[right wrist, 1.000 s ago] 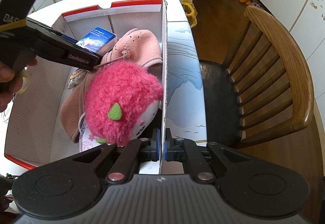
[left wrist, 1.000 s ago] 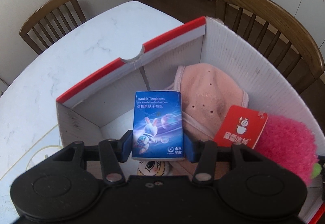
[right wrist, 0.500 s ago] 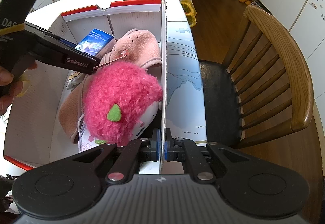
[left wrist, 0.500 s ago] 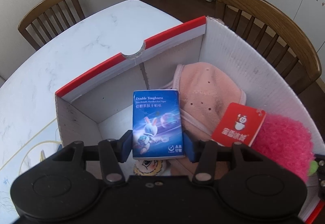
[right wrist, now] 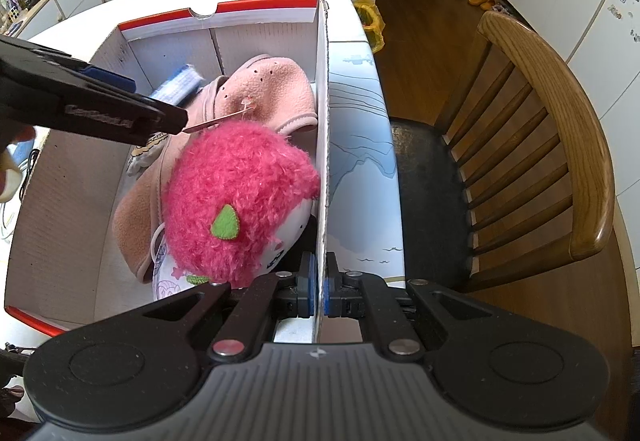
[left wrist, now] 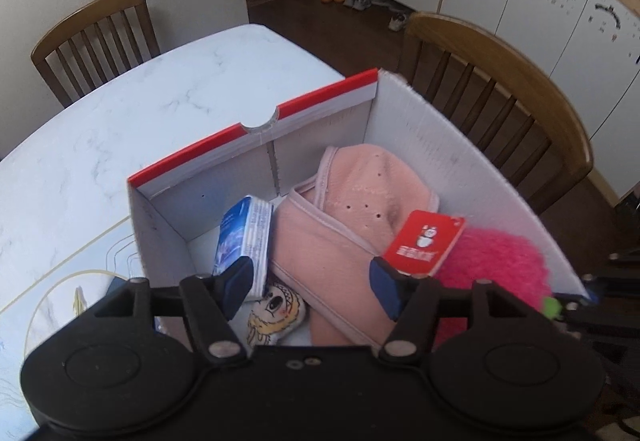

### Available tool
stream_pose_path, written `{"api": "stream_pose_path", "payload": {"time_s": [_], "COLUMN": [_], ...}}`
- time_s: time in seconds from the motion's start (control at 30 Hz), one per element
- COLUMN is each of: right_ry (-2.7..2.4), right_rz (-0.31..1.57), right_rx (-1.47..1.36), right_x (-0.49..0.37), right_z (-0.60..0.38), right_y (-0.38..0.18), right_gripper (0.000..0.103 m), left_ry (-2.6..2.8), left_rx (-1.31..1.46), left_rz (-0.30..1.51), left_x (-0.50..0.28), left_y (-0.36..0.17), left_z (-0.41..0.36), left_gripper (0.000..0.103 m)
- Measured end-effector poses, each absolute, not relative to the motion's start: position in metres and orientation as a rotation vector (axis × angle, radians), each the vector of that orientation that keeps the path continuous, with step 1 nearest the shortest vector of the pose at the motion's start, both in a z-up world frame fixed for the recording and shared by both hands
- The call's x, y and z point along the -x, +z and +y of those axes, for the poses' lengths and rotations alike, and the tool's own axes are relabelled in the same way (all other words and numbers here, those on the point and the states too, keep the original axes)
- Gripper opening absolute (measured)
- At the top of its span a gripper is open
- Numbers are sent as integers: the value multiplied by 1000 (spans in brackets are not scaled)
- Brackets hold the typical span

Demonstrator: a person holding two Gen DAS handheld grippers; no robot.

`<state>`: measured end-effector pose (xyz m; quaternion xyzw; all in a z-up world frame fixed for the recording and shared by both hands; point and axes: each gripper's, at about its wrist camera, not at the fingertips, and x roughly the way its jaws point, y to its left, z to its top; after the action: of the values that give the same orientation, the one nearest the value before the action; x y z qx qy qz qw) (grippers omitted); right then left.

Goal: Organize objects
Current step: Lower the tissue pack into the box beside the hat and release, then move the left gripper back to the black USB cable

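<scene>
Left tool [left wrist: 310, 283]: jaws just opened wide, nothing gripped. Tissue pack [left wrist: 244, 237] lies tilted in box [left wrist: 460, 145] at far left corner, beside pink cap [left wrist: 352, 209]. Right tool [right wrist: 319, 293]: clamped on box's right wall.

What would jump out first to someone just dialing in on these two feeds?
The fuzzy pink plush fills the near end of the white box, against the wall that the right gripper pinches. Behind it lies a peach cap with a red tag. The left gripper, jaws just opened, hangs over the box with the blue tissue pack tipped loose in the far corner.
</scene>
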<state>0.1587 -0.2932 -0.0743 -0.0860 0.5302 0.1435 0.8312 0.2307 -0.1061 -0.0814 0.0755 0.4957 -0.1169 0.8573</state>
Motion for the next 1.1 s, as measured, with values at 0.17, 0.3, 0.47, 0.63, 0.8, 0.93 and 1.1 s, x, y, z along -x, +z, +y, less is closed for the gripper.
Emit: {"api": "stream_pose_path", "payload": {"time_s": [0.17,0.3,0.47,0.63,0.8,0.93,1.1], "right_ry": [298,297,296,293,291,287,283], "right_rz": [1127,1129,1129,1132,1135,1140,1141], "right_rx": [186,187,186,180,183,179,182], "right_x": [-159,-160,-160,-161,-162,-163,-163], "right_z": [-292,-292,-292,-292,-292,-291,-290], "right_y": [-75,-75,-75,-76,-76,-76,-77], "right_gripper": [4,4,4,4,4,4,4], "left_ry": [-274,-263,-199,-96,11,91,156], "left_rx": [-130,-112,-54,-38,-11,-5,24], "left_rz": [986,940,899,881,883,890,912], "left_x": [-214,-202,-189,-176,-164,-153,-142], "left_y": [-64,-49,-35,-27,-25,-27,-34], "left_z": [-100,-89,-58,-22,22,56,88], "left_gripper": [63,65,70,75,76,83,95]}}
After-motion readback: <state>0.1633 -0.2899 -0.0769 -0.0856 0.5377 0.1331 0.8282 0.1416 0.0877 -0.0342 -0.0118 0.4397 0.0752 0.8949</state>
